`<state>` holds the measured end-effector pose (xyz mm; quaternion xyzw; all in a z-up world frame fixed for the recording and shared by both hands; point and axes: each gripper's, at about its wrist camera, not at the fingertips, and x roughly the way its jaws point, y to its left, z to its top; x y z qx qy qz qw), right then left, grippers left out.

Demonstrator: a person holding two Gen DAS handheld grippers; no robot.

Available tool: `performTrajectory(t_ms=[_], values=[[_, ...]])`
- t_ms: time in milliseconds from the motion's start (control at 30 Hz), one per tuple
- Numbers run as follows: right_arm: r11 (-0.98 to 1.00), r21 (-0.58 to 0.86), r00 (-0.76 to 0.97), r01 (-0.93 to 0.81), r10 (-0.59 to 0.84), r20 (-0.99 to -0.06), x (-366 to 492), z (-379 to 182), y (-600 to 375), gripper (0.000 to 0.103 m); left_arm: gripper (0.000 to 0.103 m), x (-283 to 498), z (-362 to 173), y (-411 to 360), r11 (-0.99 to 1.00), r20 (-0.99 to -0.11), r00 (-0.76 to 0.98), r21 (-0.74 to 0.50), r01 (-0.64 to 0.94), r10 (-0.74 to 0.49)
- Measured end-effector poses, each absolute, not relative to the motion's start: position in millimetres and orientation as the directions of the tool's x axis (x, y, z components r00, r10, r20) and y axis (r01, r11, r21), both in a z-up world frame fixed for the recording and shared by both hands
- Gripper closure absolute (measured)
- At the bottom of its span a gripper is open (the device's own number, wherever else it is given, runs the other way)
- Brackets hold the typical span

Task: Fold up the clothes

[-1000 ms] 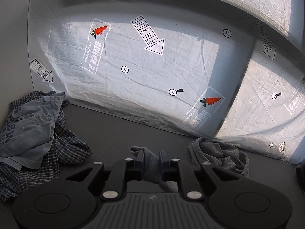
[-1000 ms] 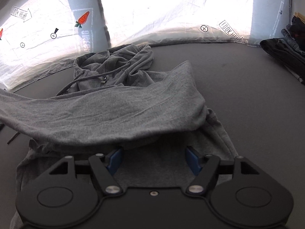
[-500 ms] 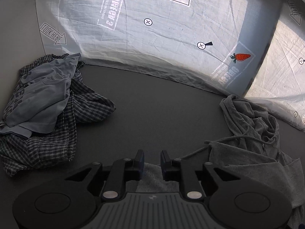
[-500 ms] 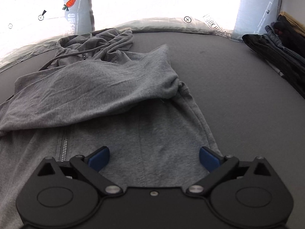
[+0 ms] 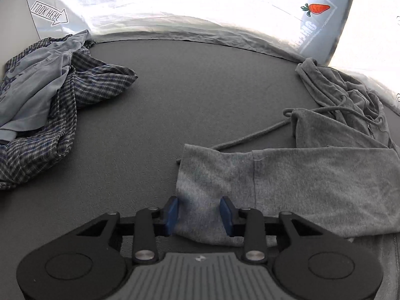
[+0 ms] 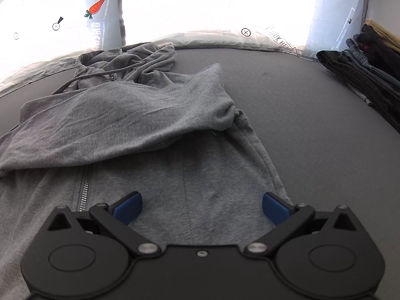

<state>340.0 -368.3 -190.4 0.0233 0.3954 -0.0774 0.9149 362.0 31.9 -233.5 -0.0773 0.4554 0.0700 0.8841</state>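
Left wrist: dark grey table (image 5: 200,95), sunlit sheet (image 5: 150,7).

I see bare mat (image 5: 200,95) between the shirt pile (image 5: 50,95) and hoodie (image 5: 312,182); stacked jeans (image 6: 362,75) block my right.

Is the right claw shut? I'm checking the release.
No, the right claw stands wide open above the grey hoodie, blue pads far apart.
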Motion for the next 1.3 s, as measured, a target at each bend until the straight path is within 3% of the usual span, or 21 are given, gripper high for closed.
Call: performTrajectory(t_ms=[333,433,533,600,900,1100,1200,1267,1300], values=[[0.987,-0.016,0.687,0.159,-0.123,-0.716,338,-191,-369,0.000,0.093,351,-161,43,0.953,-0.684,0.715,-0.100,-0.285,0.142],[0.987,-0.015,0.694,0.159,-0.123,-0.709,337,-192,-370,0.000,0.093,356,-171,54,0.943,-0.714,0.678,-0.077,-0.324,0.175],[0.987,-0.013,0.692,0.158,-0.120,-0.712,337,-192,-370,0.000,0.093,355,-193,68,0.903,-0.784,0.607,-0.157,-0.399,0.132],[0.988,-0.010,0.687,0.155,-0.115,-0.718,338,-191,-371,0.000,0.093,351,-194,64,0.901,-0.785,0.607,-0.166,-0.400,0.125],[0.996,0.027,0.649,0.086,-0.036,-0.760,343,-185,-381,0.000,0.093,356,-156,-12,0.945,-0.694,0.718,-0.268,-0.188,-0.054],[0.979,0.191,0.667,0.070,0.096,-0.739,337,-181,-407,0.000,0.092,373,-161,-97,0.960,-0.672,0.712,-0.280,0.011,-0.204],[0.958,0.278,0.676,0.077,0.155,-0.721,339,-178,-416,0.000,0.083,382,-185,-134,0.961,-0.710,0.657,-0.259,0.095,-0.256],[0.938,0.337,0.686,0.081,0.193,-0.702,342,-175,-420,0.000,0.079,389,-204,-157,0.977,-0.775,0.597,-0.191,0.093,-0.208],[0.927,0.367,0.691,0.082,0.212,-0.691,344,-174,-422,0.000,0.071,390,-210,-165,0.986,-0.805,0.569,-0.142,0.090,-0.168]])
